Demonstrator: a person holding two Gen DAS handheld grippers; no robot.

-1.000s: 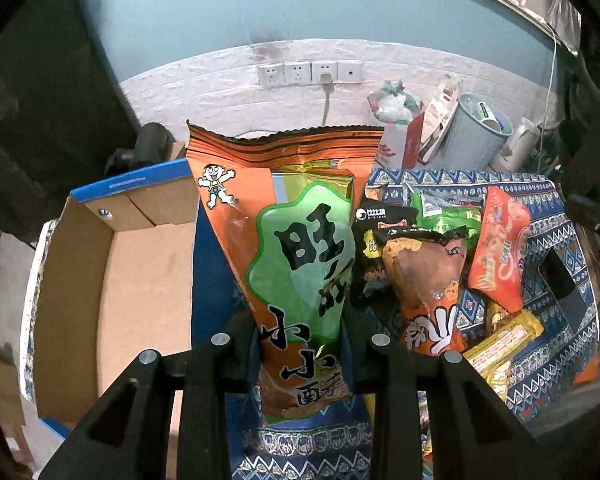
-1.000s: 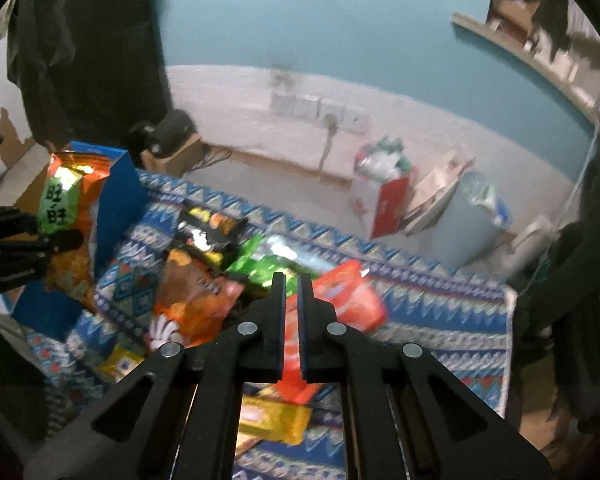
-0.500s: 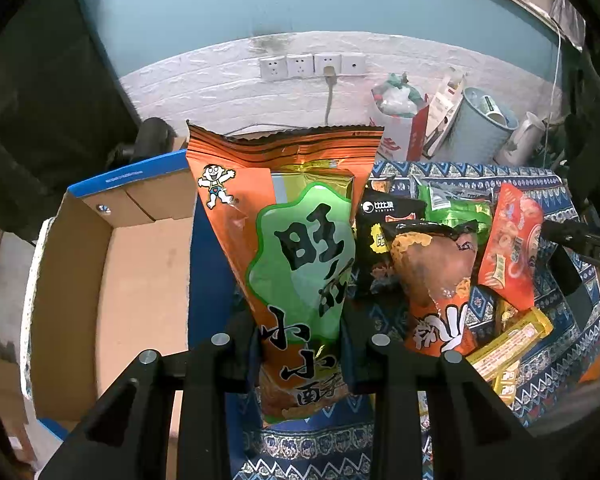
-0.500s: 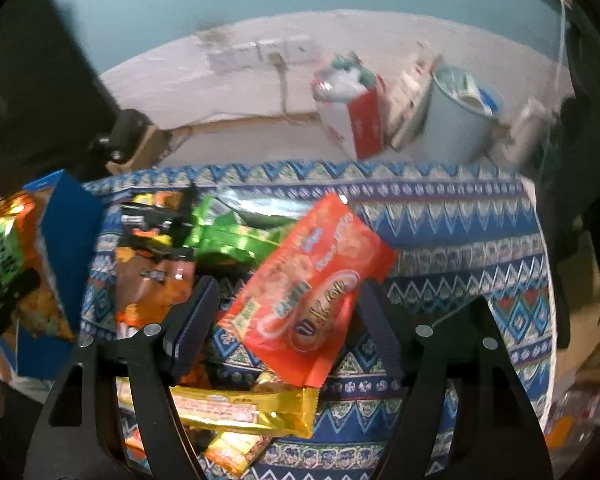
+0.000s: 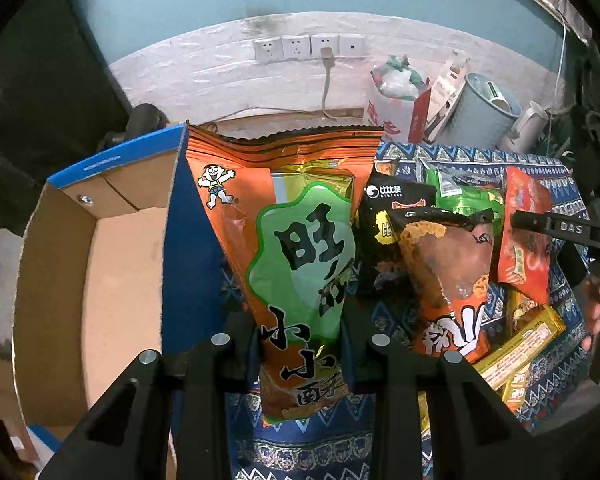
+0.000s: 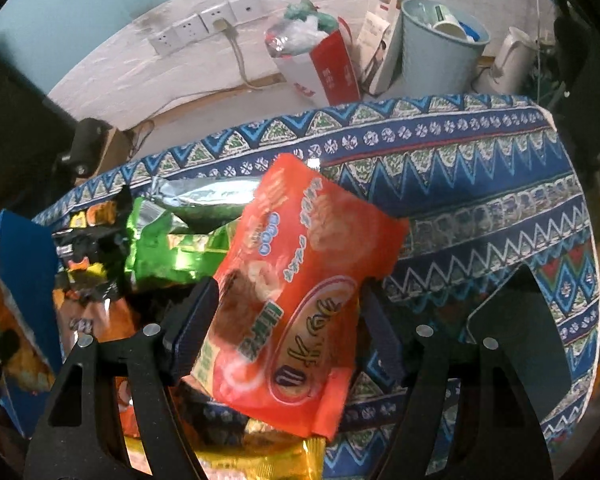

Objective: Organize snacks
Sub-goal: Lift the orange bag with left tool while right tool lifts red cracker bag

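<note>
We hold an orange bag (image 5: 296,264) upright in the left tool (image 5: 300,352), clamped low, beside the open box (image 5: 112,280). Our right tool (image 6: 284,316) spreads wide around a red packet (image 6: 300,280) atop the pile on the tabletop (image 6: 480,184). Clamped so low, the tall bag could flop or slip; closing carelessly may crush snacks.

From my left gripper (image 5: 300,344) I see the tall snack bag (image 5: 296,240) upright between its fingers, above the cloth's (image 6: 480,184) left edge. Left of it the cardboard box (image 5: 112,264) sits against that edge. Right of the bag lies the snack pile (image 5: 456,264), toward the cloth's middle. My right gripper (image 6: 288,320) straddles a flat packet (image 6: 300,292) on the pile's right side. Behind the cloth's far edge stand a bucket (image 6: 440,52) and a paper bag (image 6: 324,68), against the wall.
</note>
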